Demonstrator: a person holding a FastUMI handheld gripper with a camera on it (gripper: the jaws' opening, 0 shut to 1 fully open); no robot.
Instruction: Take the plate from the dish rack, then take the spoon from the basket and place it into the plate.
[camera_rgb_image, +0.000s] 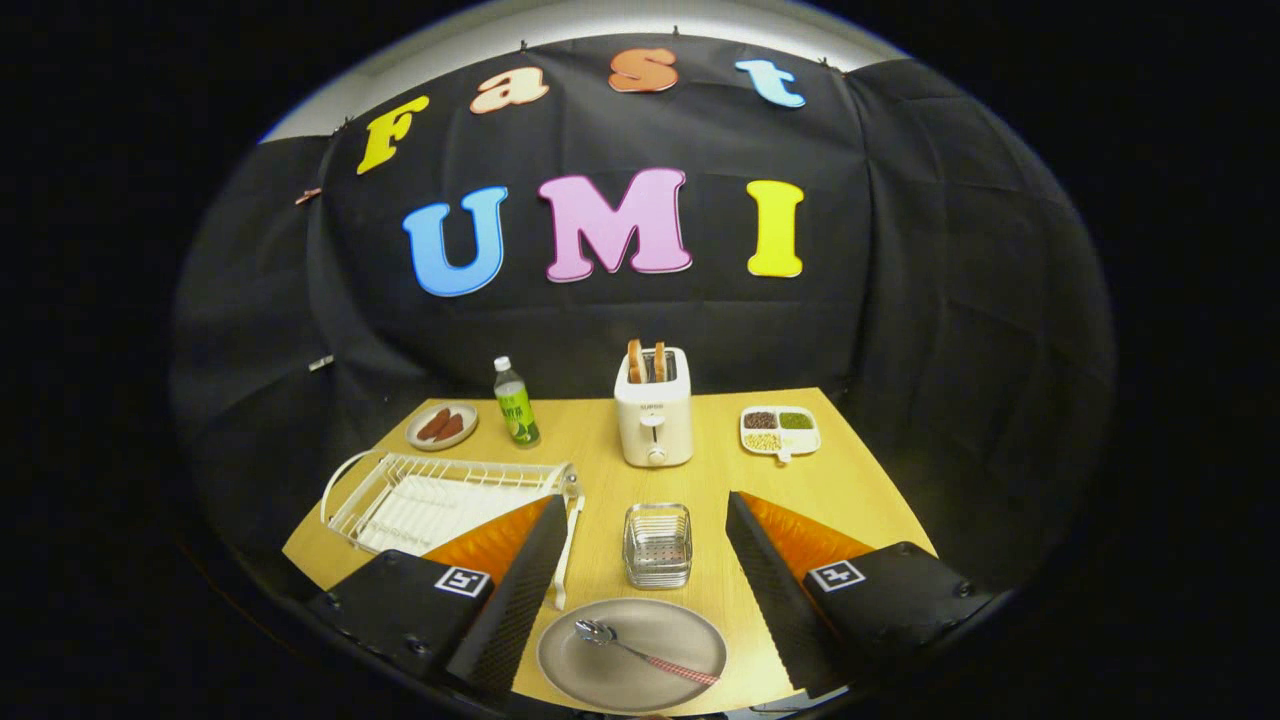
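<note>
The gripper (640, 590) is open wide and holds nothing. Between its fingers sits the plate (632, 655) on the worktop (850, 480), with the spoon (640, 650) lying in it. Just past the plate is the basket (657, 545). The rack (440, 495) is to the left. Farther back stands a toaster (653, 408).

gripper view | above table's (850, 480) near edge | facing booth wall | tongs (640, 570) open

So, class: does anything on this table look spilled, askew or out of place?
Nothing stands out. The spoon lies in the plate, between the open claw fingers; basket and dish rack sit upright.
</note>
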